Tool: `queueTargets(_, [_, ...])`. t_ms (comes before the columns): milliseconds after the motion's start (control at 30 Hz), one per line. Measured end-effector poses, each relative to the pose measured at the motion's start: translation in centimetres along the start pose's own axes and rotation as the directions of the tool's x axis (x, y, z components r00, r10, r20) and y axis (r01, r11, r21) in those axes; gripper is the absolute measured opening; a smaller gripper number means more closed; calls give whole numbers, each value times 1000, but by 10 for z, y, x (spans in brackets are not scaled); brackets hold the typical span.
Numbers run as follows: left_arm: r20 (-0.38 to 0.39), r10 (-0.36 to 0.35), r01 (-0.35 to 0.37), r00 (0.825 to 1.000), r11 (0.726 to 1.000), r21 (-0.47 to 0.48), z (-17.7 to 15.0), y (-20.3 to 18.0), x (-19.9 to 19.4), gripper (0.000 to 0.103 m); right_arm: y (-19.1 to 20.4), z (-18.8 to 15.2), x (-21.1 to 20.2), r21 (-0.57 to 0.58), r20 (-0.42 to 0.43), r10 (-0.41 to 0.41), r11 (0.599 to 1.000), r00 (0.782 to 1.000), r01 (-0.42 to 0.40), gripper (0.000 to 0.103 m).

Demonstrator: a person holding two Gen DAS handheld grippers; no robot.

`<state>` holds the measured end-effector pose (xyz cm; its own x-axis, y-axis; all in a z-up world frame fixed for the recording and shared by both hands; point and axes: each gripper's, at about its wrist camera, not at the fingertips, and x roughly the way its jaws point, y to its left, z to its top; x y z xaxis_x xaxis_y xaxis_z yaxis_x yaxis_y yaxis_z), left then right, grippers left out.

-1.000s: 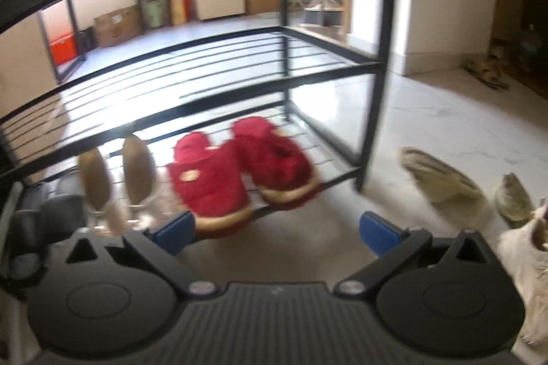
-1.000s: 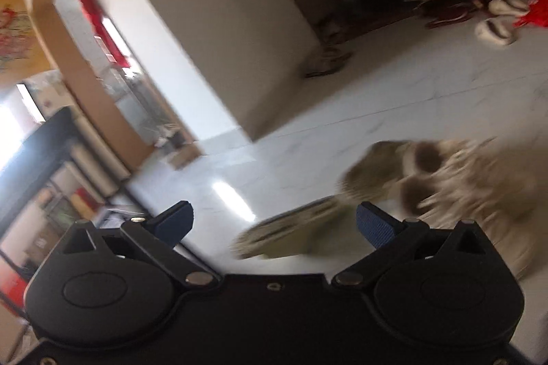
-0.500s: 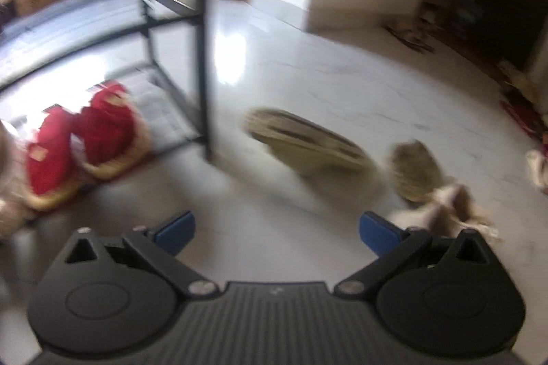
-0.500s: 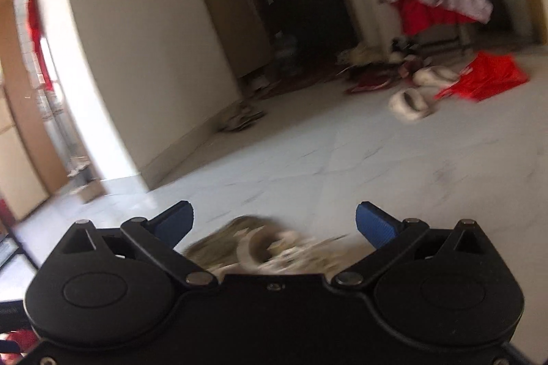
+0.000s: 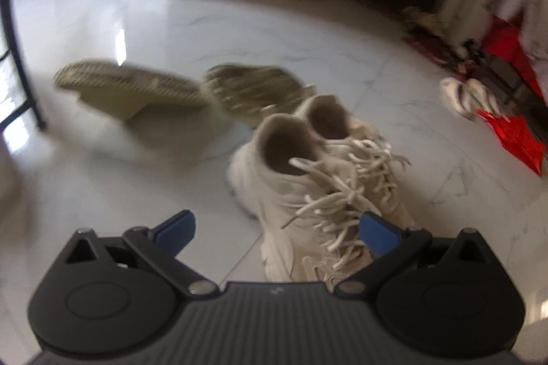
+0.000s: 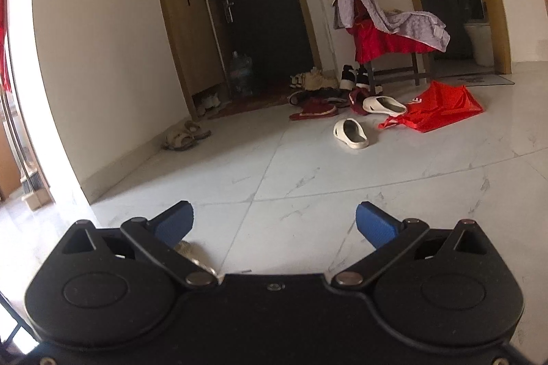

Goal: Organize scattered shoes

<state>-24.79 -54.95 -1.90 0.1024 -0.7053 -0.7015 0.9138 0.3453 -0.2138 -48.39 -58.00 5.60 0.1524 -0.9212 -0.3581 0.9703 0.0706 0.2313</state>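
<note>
left claw (image 5: 276,229) spread, low centre over the sneakers (image 5: 318,173) — likely lined up to grab; right claw (image 6: 274,224) spread, empty — idle.

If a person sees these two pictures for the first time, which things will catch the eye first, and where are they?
In the left view, a pair of cream lace-up sneakers stands on the white floor just ahead of the open left gripper, with two olive slippers lying overturned behind them. In the right view, beyond the open right gripper, a bright red bag lies on the floor below a chair draped with a grey blanket.
</note>
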Motion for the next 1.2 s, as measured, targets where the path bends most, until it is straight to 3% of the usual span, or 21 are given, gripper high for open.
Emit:
queueTargets(133, [97, -75, 71, 992, 996, 47, -9, 1, 10, 102, 14, -8, 3, -36, -13, 7, 999, 1000, -8, 103])
queueTargets(267, [135, -78, 65, 988, 993, 97, 3, -6, 24, 102, 22, -13, 8, -71, -40, 14, 997, 999, -16, 103])
queueTargets(500, [104, -58, 46, 993, 992, 116, 10, -8, 51, 102, 36, -15, 17, -98, -50, -11, 995, 999, 6, 103])
queueTargets(667, [2, -97, 96, 995, 991, 90, -4, -8, 74, 98, 45, -18, 24, -136, -30, -30, 990, 999, 25, 103])
queueTargets(767, [-7, -121, 121, 993, 990, 67, -7, -3, 77, 98, 51, -22, 29, -158, -48, -25, 987, 999, 17, 103])
queueTargets(800, [-27, -138, 139, 990, 989, 49, -6, 2, 80, 94, 52, -25, 31, -167, -51, -26, 986, 998, 18, 103])
queueTargets(833, [-38, -147, 148, 988, 988, 36, -4, 4, 81, 74, 54, -26, 32, -173, -61, -27, 985, 998, 16, 103])
queueTargets(867, [-48, -154, 156, 987, 988, 24, -3, 6, 81, 73, 56, -27, 34, -175, -73, -27, 984, 997, 14, 103])
queueTargets(1000, [-61, -145, 142, 988, 989, -51, 2, 13, 74, 43, 59, -30, 35, -166, -102, -13, 986, 995, -4, 103])
queueTargets(1067, [-50, -125, 122, 991, 991, -63, 4, 18, 64, 20, 60, -29, 33, -166, -95, -11, 986, 995, -5, 103])
queueTargets(1200, [-74, -100, 93, 992, 991, -93, 11, 38, 55, 14, 62, -20, 30, -145, -85, -3, 989, 996, -10, 103])
